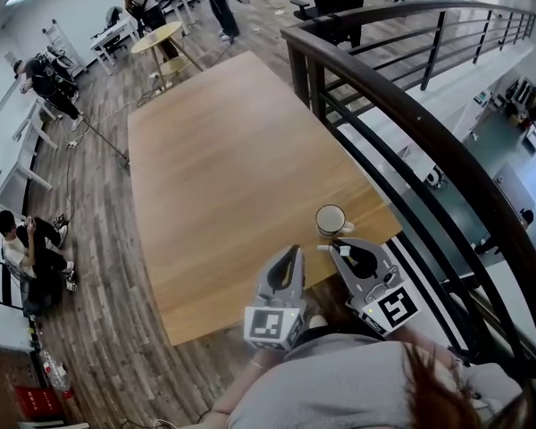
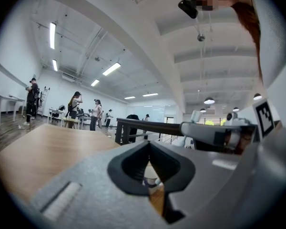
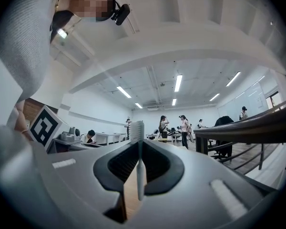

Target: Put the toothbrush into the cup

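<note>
A white cup (image 1: 330, 220) stands near the right edge of the wooden table (image 1: 223, 177). My right gripper (image 1: 333, 250) hovers just in front of the cup, shut on a white toothbrush (image 3: 140, 168). The brush stands upright between the jaws, with its bristle head (image 3: 137, 130) poking out above the tips. My left gripper (image 1: 293, 251) is beside the right one over the table's near edge, shut and with nothing in it. In the left gripper view the jaws (image 2: 150, 144) meet at the tips, and part of the cup (image 2: 151, 174) shows through the gap below them.
A dark curved railing (image 1: 411, 114) runs close along the table's right side, with a drop to a lower floor beyond it. A small round table (image 1: 161, 38) and several people stand at the far end. More people sit at the left wall.
</note>
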Demonstrator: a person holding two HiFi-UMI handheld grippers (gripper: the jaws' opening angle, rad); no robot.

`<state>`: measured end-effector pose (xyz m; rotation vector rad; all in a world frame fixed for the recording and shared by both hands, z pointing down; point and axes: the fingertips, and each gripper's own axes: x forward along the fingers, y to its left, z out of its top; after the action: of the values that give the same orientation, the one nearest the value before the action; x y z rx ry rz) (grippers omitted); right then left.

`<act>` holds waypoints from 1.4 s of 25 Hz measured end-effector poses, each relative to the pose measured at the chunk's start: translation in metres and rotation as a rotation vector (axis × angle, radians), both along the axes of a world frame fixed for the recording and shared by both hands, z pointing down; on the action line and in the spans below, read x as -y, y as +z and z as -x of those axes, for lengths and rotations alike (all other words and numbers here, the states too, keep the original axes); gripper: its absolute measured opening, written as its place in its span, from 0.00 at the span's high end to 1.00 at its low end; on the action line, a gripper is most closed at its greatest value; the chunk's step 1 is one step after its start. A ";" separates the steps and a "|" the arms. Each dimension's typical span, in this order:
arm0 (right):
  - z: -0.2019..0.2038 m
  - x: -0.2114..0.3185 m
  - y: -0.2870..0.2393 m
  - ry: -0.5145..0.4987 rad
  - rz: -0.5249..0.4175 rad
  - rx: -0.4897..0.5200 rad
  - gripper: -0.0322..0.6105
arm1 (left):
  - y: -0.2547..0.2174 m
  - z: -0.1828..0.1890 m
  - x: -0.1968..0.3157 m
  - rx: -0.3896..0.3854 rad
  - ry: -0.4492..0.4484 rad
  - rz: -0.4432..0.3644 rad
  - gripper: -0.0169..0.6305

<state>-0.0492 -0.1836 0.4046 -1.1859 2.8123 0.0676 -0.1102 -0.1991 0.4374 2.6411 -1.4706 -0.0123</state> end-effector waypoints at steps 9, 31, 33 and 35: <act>-0.014 0.016 -0.001 -0.017 0.026 -0.015 0.91 | 0.000 -0.013 0.016 -0.012 -0.021 0.018 0.97; -0.013 0.081 0.074 -0.094 0.177 -0.127 0.91 | -0.007 -0.020 0.041 -0.015 -0.104 0.009 0.97; -0.011 0.081 0.081 -0.099 0.201 -0.120 0.91 | -0.007 -0.019 0.041 -0.016 -0.103 0.010 0.97; -0.009 0.082 0.088 -0.101 0.221 -0.118 0.91 | -0.008 -0.017 0.042 -0.013 -0.105 0.007 0.97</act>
<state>-0.0400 -0.2657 0.4927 -1.1103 3.0431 -0.1915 -0.0931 -0.2407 0.4298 2.5503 -1.5998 -0.0332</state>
